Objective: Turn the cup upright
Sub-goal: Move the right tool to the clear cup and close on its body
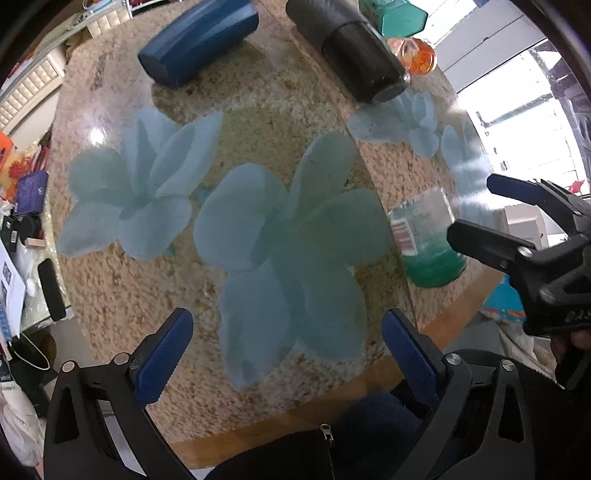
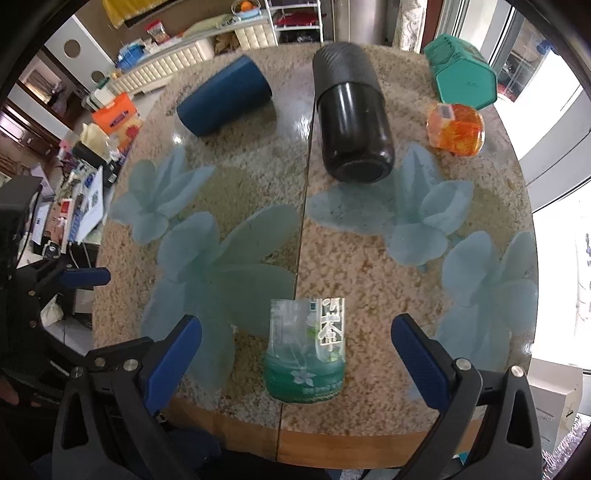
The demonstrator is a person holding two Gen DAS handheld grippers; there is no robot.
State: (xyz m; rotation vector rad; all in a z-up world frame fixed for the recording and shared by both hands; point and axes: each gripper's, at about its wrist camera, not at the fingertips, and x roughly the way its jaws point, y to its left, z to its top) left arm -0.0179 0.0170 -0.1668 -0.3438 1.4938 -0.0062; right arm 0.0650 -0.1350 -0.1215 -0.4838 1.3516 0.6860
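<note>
Cup (image 2: 306, 350) sits mouth-down near the table's (image 2: 369, 266) front edge, between the right gripper's (image 2: 306, 365) wide-open fingers, not touched yet. Left gripper (image 1: 286, 354) hangs open and empty too (over the flower print). Flip hasn't started, looks like.

We see the teal box (image 1: 399, 14) at the surface's far edge cut by the frame top; the clear cup (image 1: 428, 240) is partly hidden behind the right tongs (image 1: 469, 210).
</note>
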